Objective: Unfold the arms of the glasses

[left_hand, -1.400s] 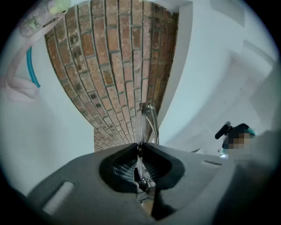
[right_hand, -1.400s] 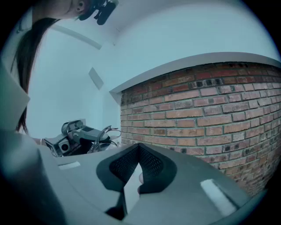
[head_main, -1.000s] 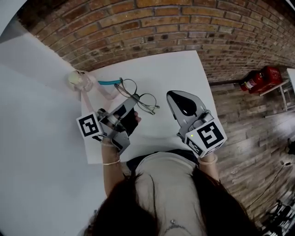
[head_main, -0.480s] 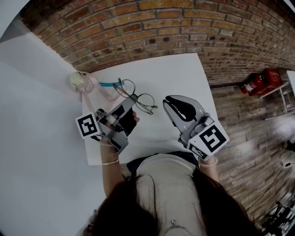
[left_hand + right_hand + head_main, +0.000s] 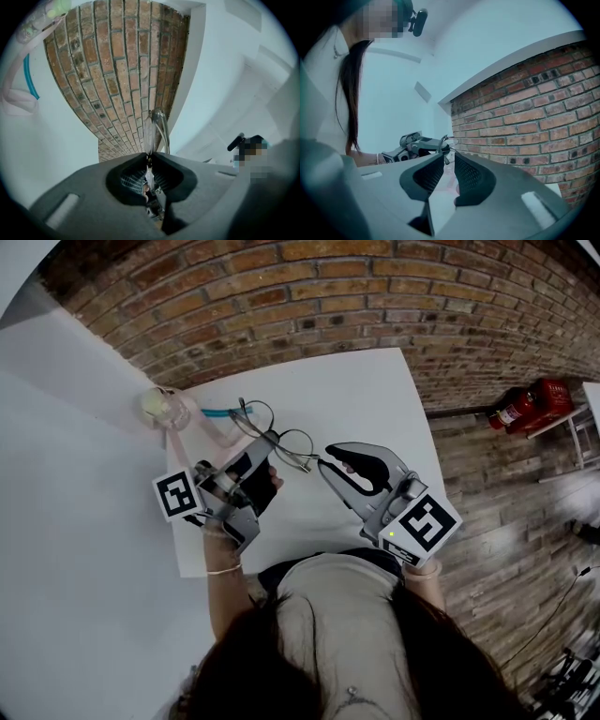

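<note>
From above, the glasses (image 5: 281,439) are held up over the white desk (image 5: 375,399), near its far left corner by the brick wall (image 5: 375,296), with a pink and teal cord (image 5: 208,418) lying just behind them. The left claw (image 5: 270,442) has them near the bridge, and one thin arm (image 5: 307,465) sticks out toward the right claw (image 5: 323,463), whose tips sit right at its end. In the left gripper view the left claw (image 5: 150,157) is clamped on the glasses (image 5: 152,131), the frame rising edge-on from between the closed pads, so that side looks secure. In the right gripper view the right claw (image 5: 447,157) stands narrowly apart. The end of the arm (image 5: 445,160) sits just at its mouth, and I cannot tell whether either pad touches it. Beyond it are the wire frame (image 5: 442,138) and the left claw (image 5: 417,143). To my eye the step in hand is catching that arm and swinging it out. It would go best if the right claw closes lightly near the arm's tip, then sweeps in an arc about the hinge rather than pulling straight. The left claw should keep the frame from twisting, because the wire looks thin and springy and could bend or slip out if it is squeezed or yanked hard.
</note>
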Motion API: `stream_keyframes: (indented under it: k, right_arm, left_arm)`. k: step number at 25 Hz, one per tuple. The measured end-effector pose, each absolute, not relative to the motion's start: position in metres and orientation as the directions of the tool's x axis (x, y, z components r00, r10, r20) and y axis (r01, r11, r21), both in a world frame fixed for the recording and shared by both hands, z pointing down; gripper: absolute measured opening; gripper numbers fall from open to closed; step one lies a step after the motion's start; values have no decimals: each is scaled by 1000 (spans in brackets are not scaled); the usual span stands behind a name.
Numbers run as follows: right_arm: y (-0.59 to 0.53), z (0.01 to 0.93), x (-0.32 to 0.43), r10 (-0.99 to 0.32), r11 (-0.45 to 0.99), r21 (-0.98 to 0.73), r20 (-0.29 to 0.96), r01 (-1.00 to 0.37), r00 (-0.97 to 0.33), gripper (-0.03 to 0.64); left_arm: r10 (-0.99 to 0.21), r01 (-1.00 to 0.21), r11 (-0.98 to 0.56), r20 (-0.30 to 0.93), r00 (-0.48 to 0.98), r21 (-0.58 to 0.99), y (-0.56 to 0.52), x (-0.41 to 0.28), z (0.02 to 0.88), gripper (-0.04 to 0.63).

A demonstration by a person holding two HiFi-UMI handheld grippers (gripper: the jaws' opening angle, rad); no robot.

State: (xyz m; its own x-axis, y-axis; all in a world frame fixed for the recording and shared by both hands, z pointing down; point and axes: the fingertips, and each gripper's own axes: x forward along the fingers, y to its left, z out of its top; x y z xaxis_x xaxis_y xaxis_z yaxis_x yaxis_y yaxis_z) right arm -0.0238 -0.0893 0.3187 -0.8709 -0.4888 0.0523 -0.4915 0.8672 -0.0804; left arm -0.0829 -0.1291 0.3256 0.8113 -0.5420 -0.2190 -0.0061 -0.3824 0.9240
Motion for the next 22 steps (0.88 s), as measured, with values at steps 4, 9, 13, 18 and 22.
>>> stream_keyframes:
  k: [4, 9, 13, 18, 22]
  right_arm:
    - [-87, 324, -28, -468, 878, -76, 79, -474, -880, 67]
    - [-85, 327, -33, -457, 884, -69, 86, -463, -885, 60]
    - [-85, 328, -34, -453, 886, -63, 92, -459, -887, 49]
    - [-84, 328, -33, -454, 887, -47, 94, -460, -886, 38]
    - [-82, 326, -31, -454, 887, -41, 93, -459, -886, 38]
  left_arm:
    - [-532, 5, -384, -225, 816, 923, -127, -80, 323, 34]
    - [-525, 6, -383, -223, 822, 924, -126, -78, 325, 34]
    - [-523, 6, -385, -224, 822, 923, -126, -78, 324, 34]
    - [-524, 3, -379, -217, 823, 925, -126, -77, 326, 34]
    - [-526, -1, -374, -212, 824, 927, -125, -76, 329, 34]
